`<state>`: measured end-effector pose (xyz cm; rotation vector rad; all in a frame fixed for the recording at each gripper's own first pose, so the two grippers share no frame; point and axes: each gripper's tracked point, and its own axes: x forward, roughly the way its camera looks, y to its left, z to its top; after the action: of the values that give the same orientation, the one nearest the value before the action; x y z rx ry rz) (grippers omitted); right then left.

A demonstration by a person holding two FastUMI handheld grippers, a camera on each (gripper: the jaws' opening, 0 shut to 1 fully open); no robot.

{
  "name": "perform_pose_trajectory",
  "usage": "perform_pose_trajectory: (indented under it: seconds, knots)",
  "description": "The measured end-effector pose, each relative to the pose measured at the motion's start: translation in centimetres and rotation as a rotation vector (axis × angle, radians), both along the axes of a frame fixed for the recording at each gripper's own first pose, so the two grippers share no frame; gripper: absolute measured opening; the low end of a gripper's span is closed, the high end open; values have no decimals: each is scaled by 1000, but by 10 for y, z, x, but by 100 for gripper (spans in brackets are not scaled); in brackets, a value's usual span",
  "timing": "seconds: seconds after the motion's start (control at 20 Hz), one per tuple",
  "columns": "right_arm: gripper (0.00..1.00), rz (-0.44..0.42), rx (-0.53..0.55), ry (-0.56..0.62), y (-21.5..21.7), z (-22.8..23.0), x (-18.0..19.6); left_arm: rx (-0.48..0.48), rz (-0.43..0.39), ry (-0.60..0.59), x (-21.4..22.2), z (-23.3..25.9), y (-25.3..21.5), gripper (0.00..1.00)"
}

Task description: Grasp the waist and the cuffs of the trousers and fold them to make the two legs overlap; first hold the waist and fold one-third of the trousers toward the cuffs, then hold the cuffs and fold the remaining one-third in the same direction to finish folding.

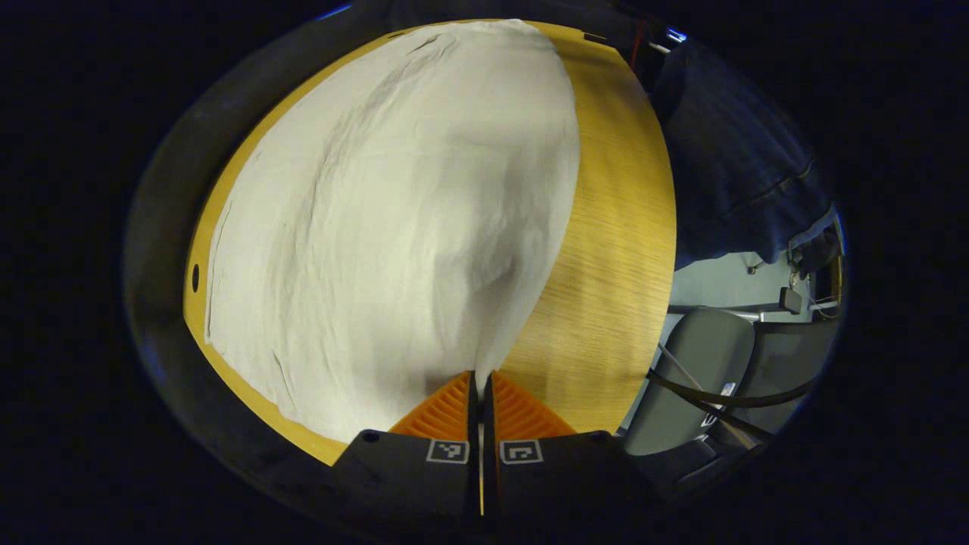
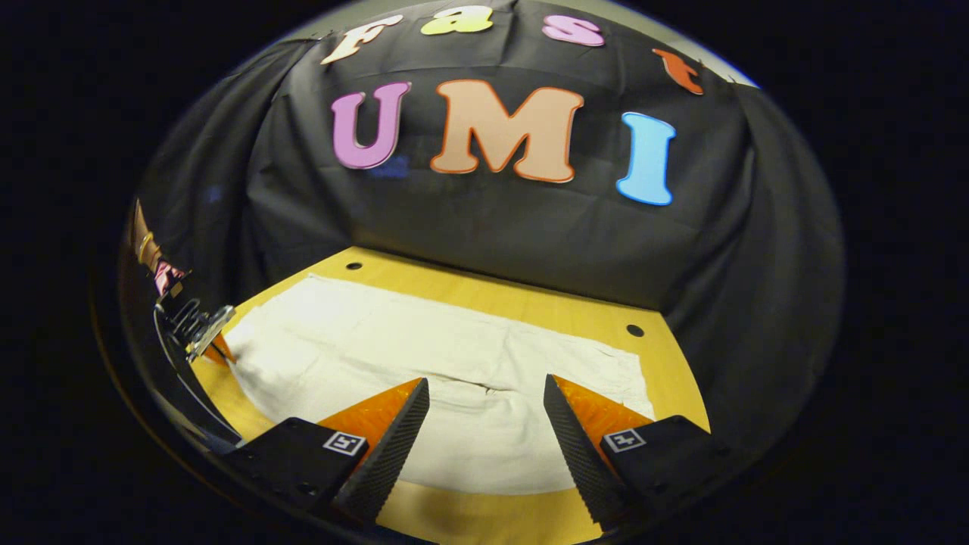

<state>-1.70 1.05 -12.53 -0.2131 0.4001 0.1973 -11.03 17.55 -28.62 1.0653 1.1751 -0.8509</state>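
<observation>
Trousers lying flat on the table

The left tool [image 1: 480, 378] is clenching a corner of the white trousers [image 1: 394, 227] on the table [image 1: 621, 250]; the right tool [image 2: 484, 412] is hovering released above them.

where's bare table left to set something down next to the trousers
Bare table runs as a strip between the trousers and the edge by the chair. A narrower band lies between trousers and booth wall. The middle is all cloth.
</observation>
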Motion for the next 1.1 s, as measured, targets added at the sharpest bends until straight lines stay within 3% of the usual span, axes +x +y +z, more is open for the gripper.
perform_pose_trajectory:
  seconds: [0.25, 0.5, 0.65, 1.1]
  knots:
    - [98, 180, -126, 180, -37, -52, -3, 20, 25, -28, 2, 0, 0, 0]
    - [98, 319, -380, 415, -129, -113, -15, 65, 33, -48, 2, -3, 0, 0]
    - [98, 379, -472, 563, -174, -147, -17, 94, 54, -60, 4, -3, 1, 0]
    - [97, 604, -606, 757, -183, -197, -15, 150, 91, -68, 2, -3, 1, 0]
